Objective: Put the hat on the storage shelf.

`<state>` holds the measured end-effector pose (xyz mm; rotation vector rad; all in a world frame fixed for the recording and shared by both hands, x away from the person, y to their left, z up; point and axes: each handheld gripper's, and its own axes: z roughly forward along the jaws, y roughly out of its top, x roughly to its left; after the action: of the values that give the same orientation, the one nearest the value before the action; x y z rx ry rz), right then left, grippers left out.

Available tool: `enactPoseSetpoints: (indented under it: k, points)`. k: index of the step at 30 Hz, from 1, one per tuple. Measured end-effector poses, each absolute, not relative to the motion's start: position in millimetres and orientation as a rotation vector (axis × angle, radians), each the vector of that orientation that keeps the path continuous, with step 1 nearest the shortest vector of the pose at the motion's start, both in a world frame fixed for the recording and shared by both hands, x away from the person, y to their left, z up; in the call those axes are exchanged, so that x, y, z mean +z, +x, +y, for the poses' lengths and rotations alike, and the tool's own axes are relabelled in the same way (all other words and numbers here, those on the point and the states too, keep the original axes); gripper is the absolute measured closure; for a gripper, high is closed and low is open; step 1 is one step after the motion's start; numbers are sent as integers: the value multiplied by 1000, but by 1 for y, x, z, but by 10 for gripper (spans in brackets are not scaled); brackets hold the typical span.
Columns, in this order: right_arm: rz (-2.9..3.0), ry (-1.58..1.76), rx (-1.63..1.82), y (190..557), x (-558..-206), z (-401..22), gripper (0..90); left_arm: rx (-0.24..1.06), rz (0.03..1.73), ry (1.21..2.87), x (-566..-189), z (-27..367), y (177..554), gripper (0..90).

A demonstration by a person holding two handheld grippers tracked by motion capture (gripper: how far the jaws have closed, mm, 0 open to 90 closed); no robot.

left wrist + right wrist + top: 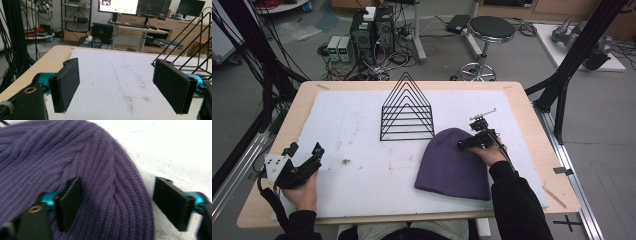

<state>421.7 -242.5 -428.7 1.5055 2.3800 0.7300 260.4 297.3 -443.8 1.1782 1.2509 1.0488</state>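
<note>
Desk (532,145) of pale wood, its top covered by a white foam sheet (362,145) with scattered brown stains. Purple knit hat (457,165) lies flat on the sheet at the near right, crown toward the far side, just in front of the wire rack's right corner. Black wire rack (407,111) with peaked dividers stands upright at the middle of the sheet.

Right gripper (466,143) is held low at the hat's far right edge. In the right gripper view, one jaw sits over the ribbed knit and the other over bare sheet just beside the hat's rim, so the rim lies between them. Jaws stand spread; the pads do not press on the fabric. Whether the lower tips touch the knit cannot be told.

Left gripper (304,150) rests at the near left edge of the sheet, well apart from the hat. Jaws spread wide, bare sheet between them, the rack off to one side in the left gripper view.
</note>
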Motion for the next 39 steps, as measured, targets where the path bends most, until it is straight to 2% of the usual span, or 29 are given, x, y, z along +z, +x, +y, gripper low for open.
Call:
enactPoseSetpoints:
  k: [4, 5, 7, 8, 9, 10, 11, 12, 13, 15, 29, 39]
  points:
    - [2389, 1489, 750, 421, -428, -242, 339, 1051, 1248, 1176, -444, 297, 260, 220]
    - [2392, 1494, 755, 420, -427, -242, 405, 1052, 1247, 1177, -444, 297, 260, 221]
    - [2397, 1496, 761, 420, -426, -242, 436, 1049, 1247, 1181, -444, 297, 260, 221]
    - [2409, 1480, 780, 420, -426, -242, 541, 1047, 1247, 1182, -444, 297, 260, 221]
    - [2409, 1480, 780, 420, -426, -242, 541, 1043, 1246, 1180, -444, 297, 261, 221]
    - [2428, 1476, 798, 419, -425, -241, 617, 1037, 1247, 1179, -444, 297, 261, 222]
    - [2428, 1476, 798, 419, -425, -241, 617, 1029, 1247, 1174, -445, 297, 261, 222]
    - [2437, 1484, 820, 419, -425, -241, 677, 1024, 1248, 1173, -445, 297, 261, 223]
    - [2437, 1484, 820, 419, -425, -241, 677, 1023, 1248, 1174, -445, 296, 261, 223]
    - [2437, 1489, 831, 418, -425, -241, 734, 1026, 1246, 1175, -445, 296, 261, 224]
    - [2422, 1409, 842, 414, -422, -241, 757, 1022, 1246, 1169, -445, 297, 260, 225]
    - [2336, 1349, 973, 399, -400, -245, 752, 1012, 1235, 1172, -445, 296, 260, 225]
